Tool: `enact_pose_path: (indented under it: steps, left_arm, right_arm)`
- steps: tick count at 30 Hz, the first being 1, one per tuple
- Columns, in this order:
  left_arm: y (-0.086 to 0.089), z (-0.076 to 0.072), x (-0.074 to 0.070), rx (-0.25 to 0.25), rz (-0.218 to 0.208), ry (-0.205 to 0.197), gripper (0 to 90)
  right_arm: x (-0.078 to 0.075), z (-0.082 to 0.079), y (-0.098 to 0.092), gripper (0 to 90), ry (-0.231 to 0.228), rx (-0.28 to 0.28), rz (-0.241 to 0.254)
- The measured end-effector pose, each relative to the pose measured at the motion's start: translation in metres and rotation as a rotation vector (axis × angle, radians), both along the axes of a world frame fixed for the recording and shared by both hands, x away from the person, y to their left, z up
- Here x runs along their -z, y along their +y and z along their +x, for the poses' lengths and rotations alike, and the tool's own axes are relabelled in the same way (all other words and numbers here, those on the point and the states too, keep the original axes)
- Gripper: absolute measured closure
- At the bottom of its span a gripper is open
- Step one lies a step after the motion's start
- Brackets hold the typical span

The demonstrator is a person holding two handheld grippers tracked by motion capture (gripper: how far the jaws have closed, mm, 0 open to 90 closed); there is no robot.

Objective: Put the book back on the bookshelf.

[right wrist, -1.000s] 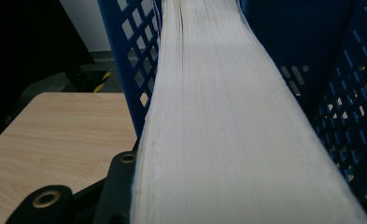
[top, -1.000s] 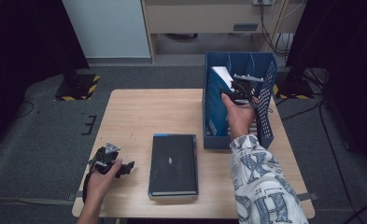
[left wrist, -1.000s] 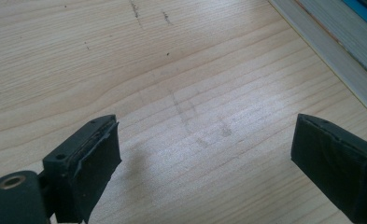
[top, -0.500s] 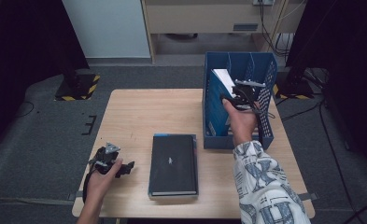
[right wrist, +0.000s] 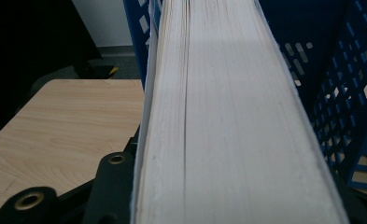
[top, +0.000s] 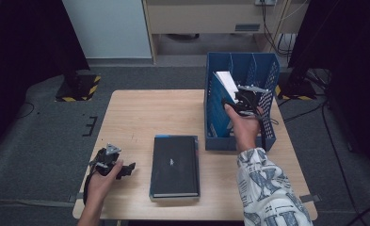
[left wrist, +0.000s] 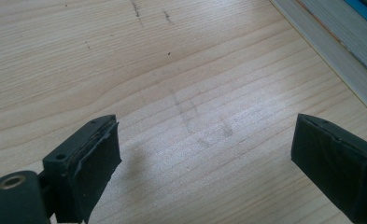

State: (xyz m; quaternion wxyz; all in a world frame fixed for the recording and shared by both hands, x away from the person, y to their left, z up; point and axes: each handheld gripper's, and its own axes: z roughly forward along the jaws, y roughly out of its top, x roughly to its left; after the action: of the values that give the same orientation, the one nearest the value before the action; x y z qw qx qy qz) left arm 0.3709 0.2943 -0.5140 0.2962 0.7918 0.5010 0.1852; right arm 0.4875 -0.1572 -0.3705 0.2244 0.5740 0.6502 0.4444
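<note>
Your right tool [top: 241, 101] is up inside the blue file rack [top: 267, 82] at the far right of the table [top: 140, 113], with the blue-covered book [top: 220, 96] standing on edge in the rack's left slot. In the right gripper view its page block [right wrist: 228, 121] runs straight up between the jaws, so the book is upright and aligned with the divider, which is presumably why you carried it in spine-down and edge-on. The jaws have just been opening with the book between them; whether the pads press the covers I cannot tell, as the pages hide them, so treat the grip as loosening rather than gone. The rack wall stands close on the right of the book and the left wall just beside it, so there is little room sideways; the open way out looks to be straight back and up toward you, over the rack's low front lip. Your left tool [top: 108, 162] rests near the front left corner of the table, jaws spread wide over bare wood with nothing between them. The black book [top: 174, 165] lies flat just to its right, its long edge showing at the corner of the left gripper view [left wrist: 340, 42], with clear table all around for a grasp.
</note>
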Motion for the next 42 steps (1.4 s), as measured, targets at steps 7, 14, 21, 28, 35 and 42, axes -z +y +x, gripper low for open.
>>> enact_pose_path:
  steps: [7, 14, 21, 28, 35, 42]
  left_arm:
    - [-0.001, 0.0, 0.0, -0.002, -0.002, -0.001, 7.6]
    - [-0.001, 0.0, 0.0, -0.003, -0.002, -0.001, 7.6]
    - [-0.001, 0.0, 0.0, -0.002, -0.003, 0.0, 7.6]
    - [-0.001, 0.0, 0.0, -0.002, -0.004, 0.0, 7.6]
    - [-0.001, 0.0, 0.0, 0.0, -0.004, 0.001, 7.6]
    - [-0.002, 0.001, 0.0, 0.007, 0.0, 0.002, 7.5]
  right_arm:
    - [-0.002, -0.001, -0.002, 47.0, 0.013, -0.014, 0.044]
    - [-0.008, -0.001, -0.003, 46.4, 0.014, -0.023, 0.05]
    - [-0.017, 0.002, -0.002, 46.7, 0.01, -0.034, 0.042]
    - [-0.021, 0.005, 0.001, 48.2, 0.016, -0.037, 0.034]
    - [-0.023, 0.01, 0.004, 48.6, 0.025, -0.04, 0.038]
    - [-0.026, 0.011, 0.009, 49.4, 0.031, -0.052, 0.017]
